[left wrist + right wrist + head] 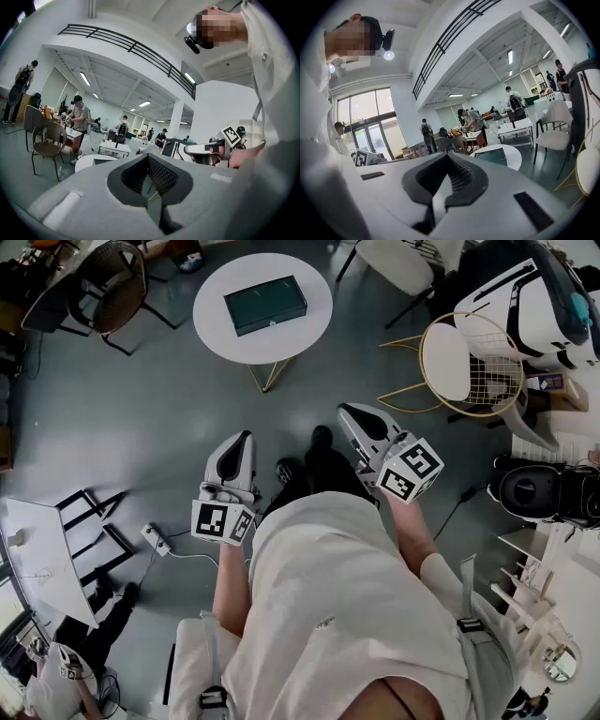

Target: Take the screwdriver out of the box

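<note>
A closed dark green box lies on a round white table some way ahead of me. No screwdriver shows in any view. Both grippers hang in the air at waist height, well short of the table. My left gripper points level towards it, its jaws together with nothing between them. My right gripper is tilted slightly down, also shut and empty. The box and the table appear beyond the right jaws. In the left gripper view the table is low and partly hidden.
A gold wire chair stands right of the table and a dark wicker chair to its left. A power strip and cable lie on the grey floor near my feet. A white desk is at left. Several people work at far tables.
</note>
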`<state>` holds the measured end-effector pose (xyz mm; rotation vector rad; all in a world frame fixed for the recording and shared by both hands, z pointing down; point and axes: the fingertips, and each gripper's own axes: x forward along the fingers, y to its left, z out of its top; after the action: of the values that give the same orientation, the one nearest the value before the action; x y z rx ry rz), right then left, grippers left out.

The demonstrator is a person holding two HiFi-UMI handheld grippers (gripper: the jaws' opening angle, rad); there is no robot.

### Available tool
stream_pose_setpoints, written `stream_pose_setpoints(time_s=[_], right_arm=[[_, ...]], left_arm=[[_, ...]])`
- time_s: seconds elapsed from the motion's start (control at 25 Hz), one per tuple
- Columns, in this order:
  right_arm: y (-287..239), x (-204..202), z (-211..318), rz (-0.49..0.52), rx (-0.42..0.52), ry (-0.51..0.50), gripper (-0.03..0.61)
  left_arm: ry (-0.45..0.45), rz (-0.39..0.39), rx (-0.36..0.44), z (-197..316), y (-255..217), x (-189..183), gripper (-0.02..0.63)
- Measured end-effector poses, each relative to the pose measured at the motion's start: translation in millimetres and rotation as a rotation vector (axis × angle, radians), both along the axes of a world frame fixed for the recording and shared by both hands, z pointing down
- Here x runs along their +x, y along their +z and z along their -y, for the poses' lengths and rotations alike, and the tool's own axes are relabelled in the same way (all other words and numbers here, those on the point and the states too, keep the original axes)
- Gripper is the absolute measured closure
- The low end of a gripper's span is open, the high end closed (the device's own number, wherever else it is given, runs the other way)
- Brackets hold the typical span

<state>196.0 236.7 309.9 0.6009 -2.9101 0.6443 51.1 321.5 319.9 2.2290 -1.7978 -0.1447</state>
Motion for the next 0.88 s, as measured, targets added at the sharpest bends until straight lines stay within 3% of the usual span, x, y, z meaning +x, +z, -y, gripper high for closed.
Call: stream_pose_setpoints(time_s=[0.44, 0.68, 0.88], right_arm=[[2.6, -5.0, -21.6, -0.046, 0.017, 0.006, 0.574], [6.4, 1.1, -19.0, -0.015, -0.033, 0.067, 0.574], [6.4, 5.4, -20.1, -0.05, -0.019, 0.106, 0.574]], left_arm=[[-0.001, 0.009, -0.01, -18.6, 1.9, -3.7, 0.603], [0.011, 0.02, -0.018, -21.2, 1.5, -2.6, 0.603], [0.014, 0.022, -0.025, -24.1, 1.6, -5.0, 0.603]])
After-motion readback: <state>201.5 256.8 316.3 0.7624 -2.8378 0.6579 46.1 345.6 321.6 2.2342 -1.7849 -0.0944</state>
